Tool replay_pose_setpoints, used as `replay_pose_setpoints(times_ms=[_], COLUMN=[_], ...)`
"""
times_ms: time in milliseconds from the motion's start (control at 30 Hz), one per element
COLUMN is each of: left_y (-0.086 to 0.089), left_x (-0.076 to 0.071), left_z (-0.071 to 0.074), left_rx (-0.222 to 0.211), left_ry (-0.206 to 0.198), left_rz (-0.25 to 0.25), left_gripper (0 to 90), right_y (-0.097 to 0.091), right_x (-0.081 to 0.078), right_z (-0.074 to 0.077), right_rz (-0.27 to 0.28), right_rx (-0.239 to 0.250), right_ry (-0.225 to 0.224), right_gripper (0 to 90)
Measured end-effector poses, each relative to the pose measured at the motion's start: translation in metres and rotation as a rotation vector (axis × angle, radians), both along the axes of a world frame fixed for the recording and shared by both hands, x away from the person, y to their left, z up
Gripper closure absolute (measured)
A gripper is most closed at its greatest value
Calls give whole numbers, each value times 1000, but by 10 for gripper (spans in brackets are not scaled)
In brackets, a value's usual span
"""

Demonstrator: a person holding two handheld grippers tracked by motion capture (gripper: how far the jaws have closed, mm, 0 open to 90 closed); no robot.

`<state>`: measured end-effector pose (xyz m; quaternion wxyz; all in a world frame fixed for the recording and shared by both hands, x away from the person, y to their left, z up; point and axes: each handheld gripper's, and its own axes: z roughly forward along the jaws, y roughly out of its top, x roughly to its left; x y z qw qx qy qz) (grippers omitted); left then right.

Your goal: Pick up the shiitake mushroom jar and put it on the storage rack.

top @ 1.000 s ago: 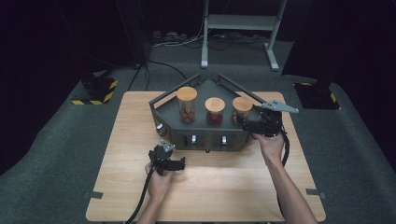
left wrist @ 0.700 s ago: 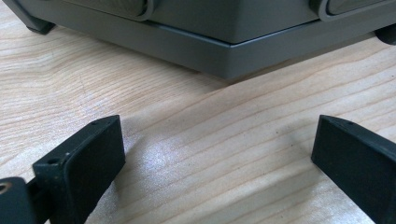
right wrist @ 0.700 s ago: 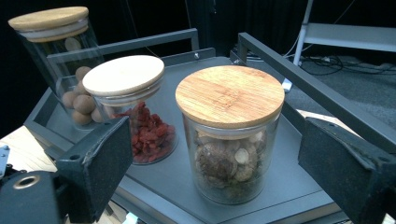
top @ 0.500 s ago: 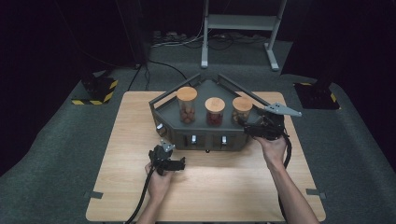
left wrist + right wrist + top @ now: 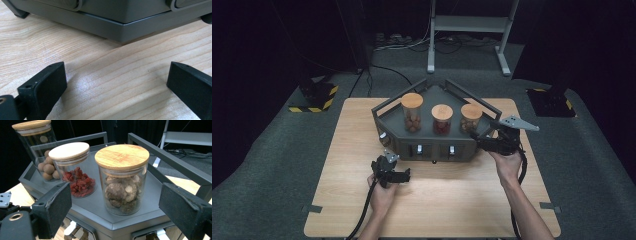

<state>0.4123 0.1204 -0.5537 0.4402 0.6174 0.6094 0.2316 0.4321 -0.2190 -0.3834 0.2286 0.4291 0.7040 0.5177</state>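
**Right gripper lined up on the nearest jar**

While the right gripper (image 5: pixel 482 142) hovers at the right front corner of the dark grey hexagonal metal tray (image 5: pixel 432 145), its jaws stand apart, having just been narrowing a little, with nothing between them. Ahead of it on the tray stands the glass jar of brown mushrooms with a bamboo lid (image 5: pixel 122 178), upright and untouched, beside the jar of red berries (image 5: pixel 73 168) and the tall jar of round brown nuts (image 5: pixel 37 147). Down on the light wooden tabletop (image 5: pixel 462 200), the left gripper (image 5: pixel 115 82) rests just before the tray, jaws wide and empty.
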Motion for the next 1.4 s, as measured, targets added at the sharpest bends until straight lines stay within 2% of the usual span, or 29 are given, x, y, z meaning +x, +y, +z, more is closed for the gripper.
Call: replay_pose_setpoints(times_ms=[200, 700, 1400], left_y=[0, 0, 0], left_x=[0, 0, 0], left_z=[0, 0, 0], left_rx=[-1, 0, 1], left_ry=[-1, 0, 0], left_rz=[0, 0, -1], left_gripper=[24, 24, 24], right_y=[-1, -6, -14], right_x=[-4, -11, -19], right_z=[-1, -2, -10], right_rz=[2, 9, 1], right_rx=[-9, 12, 17], right_ry=[-7, -9, -1], right_gripper=[106, 109, 109])
